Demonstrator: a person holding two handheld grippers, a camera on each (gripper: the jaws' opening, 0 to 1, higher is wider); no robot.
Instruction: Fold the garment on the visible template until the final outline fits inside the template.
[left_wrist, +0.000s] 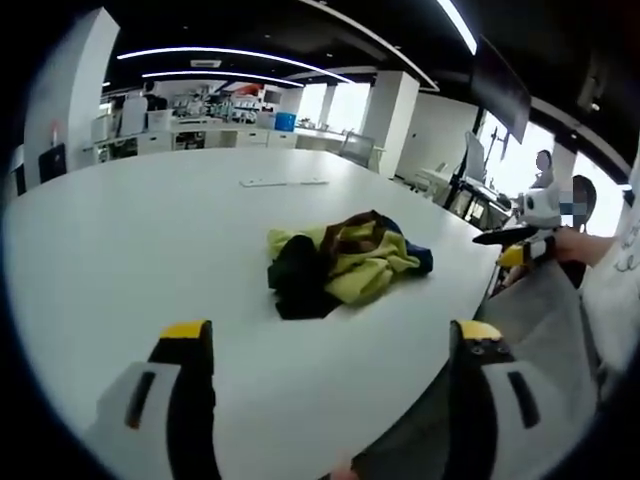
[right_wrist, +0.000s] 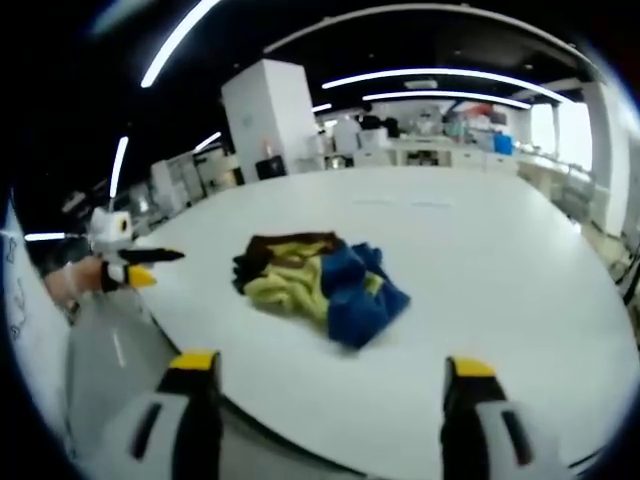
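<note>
A crumpled garment (left_wrist: 345, 262) in yellow-green, brown, black and blue lies bunched on the white table (left_wrist: 150, 250), a little ahead of my left gripper (left_wrist: 332, 330). That gripper's yellow-tipped jaws stand wide apart over the near table edge, with nothing between them. In the right gripper view the garment (right_wrist: 320, 280) shows its blue part nearest. It lies ahead of my right gripper (right_wrist: 332, 362), which is open and empty above the table rim (right_wrist: 300, 440). Each gripper appears in the other's view, held off the table's edge: the right gripper (left_wrist: 520, 240) and the left gripper (right_wrist: 125, 262).
A thin pale strip (left_wrist: 285, 182) lies flat on the far part of the table. A person's hand (left_wrist: 580, 245) and grey-clad lap (left_wrist: 545, 320) are by the table edge. Chairs, desks and white columns stand beyond, and another person sits at the back right.
</note>
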